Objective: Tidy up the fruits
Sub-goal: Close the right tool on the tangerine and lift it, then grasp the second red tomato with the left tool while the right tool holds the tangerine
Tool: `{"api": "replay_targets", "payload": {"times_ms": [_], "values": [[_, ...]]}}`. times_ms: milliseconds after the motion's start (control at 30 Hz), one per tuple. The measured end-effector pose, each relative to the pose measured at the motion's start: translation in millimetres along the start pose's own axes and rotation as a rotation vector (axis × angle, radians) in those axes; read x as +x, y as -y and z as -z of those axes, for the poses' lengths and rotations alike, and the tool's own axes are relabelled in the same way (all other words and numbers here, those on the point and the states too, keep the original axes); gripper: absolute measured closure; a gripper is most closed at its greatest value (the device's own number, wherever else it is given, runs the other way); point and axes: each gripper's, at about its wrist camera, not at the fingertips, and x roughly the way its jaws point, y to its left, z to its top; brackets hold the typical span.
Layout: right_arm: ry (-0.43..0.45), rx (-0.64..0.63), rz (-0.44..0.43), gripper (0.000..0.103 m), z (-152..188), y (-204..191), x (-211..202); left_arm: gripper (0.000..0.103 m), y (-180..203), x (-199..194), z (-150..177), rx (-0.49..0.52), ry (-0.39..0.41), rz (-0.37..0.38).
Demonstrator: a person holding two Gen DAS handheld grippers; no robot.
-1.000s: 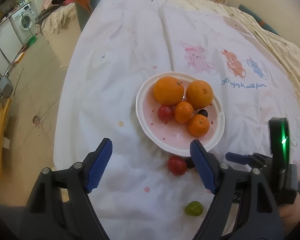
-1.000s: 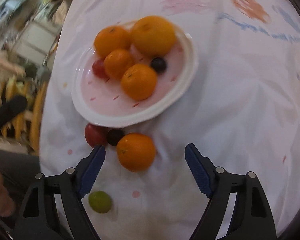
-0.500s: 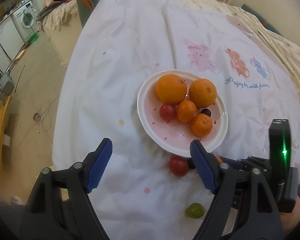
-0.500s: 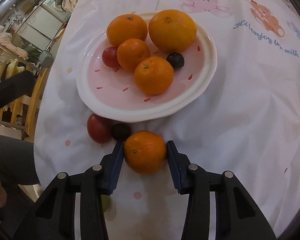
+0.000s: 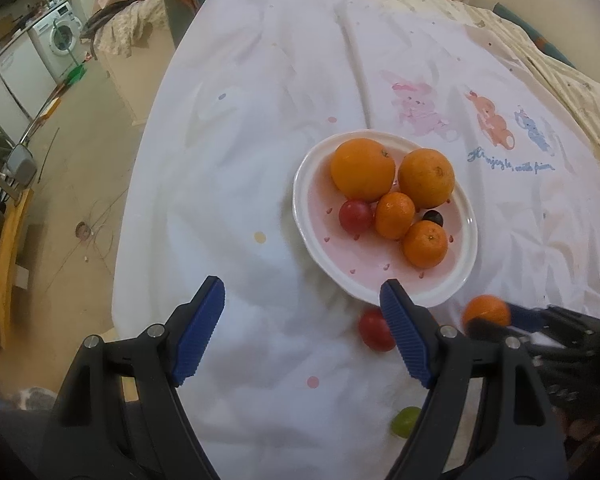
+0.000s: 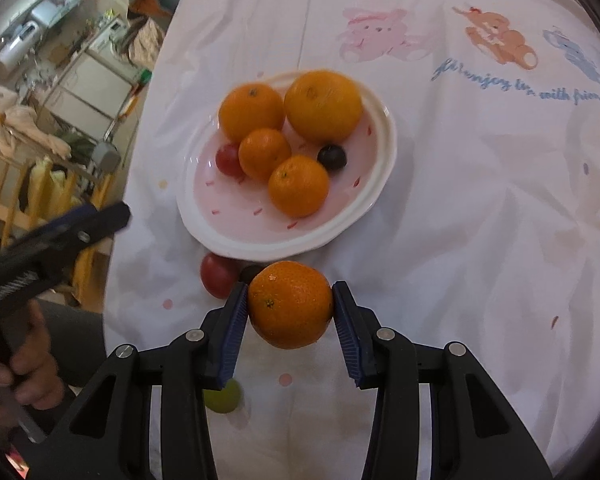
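My right gripper [image 6: 290,310] is shut on a small orange [image 6: 290,305], lifted just off the cloth in front of the plate. That orange [image 5: 486,311] also shows at the right in the left wrist view. The white and pink plate [image 6: 372,200] holds several oranges, a red tomato [image 6: 227,159] and a dark grape [image 6: 331,157]. On the cloth beside the plate lie a red tomato [image 6: 216,274], a dark grape [image 6: 249,273] half hidden behind the held orange, and a green grape [image 6: 224,400]. My left gripper [image 5: 300,332] hangs open over bare cloth, left of the tomato [image 5: 374,330].
A white cloth [image 5: 260,120] with cartoon animal prints covers the table. Its left edge drops to the floor, where a wooden chair [image 5: 4,248] and a washing machine [image 5: 60,36] stand. A hand [image 6: 32,372] holds the left gripper's handle.
My right gripper closed on the small orange that lay on the cloth and raised it a little. The left gripper stayed open and nearly still.
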Motion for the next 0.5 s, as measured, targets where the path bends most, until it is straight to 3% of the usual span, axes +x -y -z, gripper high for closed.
{"api": "replay_targets", "payload": {"times_ms": [500], "values": [[0.232, 0.147, -0.062, 0.059, -8, 29, -70, 0.026, 1, 13, 5, 0.003, -0.033, -0.001]]}}
